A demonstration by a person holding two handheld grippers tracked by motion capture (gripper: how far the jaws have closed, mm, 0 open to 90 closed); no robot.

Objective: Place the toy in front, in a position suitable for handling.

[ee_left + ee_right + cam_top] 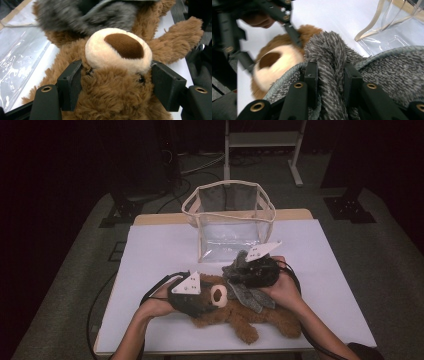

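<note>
A brown teddy bear (240,317) lies on its back near the front edge of the white table (160,250). My left gripper (206,299) comes from the left and its jaws sit on both sides of the bear's head (117,100), just behind the cream muzzle (117,47), pressing into the fur. My right gripper (244,274) is shut on a fold of a grey fuzzy cloth (329,50), which drapes over the bear's chest (247,292) beside the muzzle (274,62).
A clear plastic bag (227,220) with beige trim stands open just behind the bear, at the table's middle back; its wall shows in the right gripper view (387,32). Bare white tabletop lies left and right. Dark floor, cables and a metal stand sit beyond.
</note>
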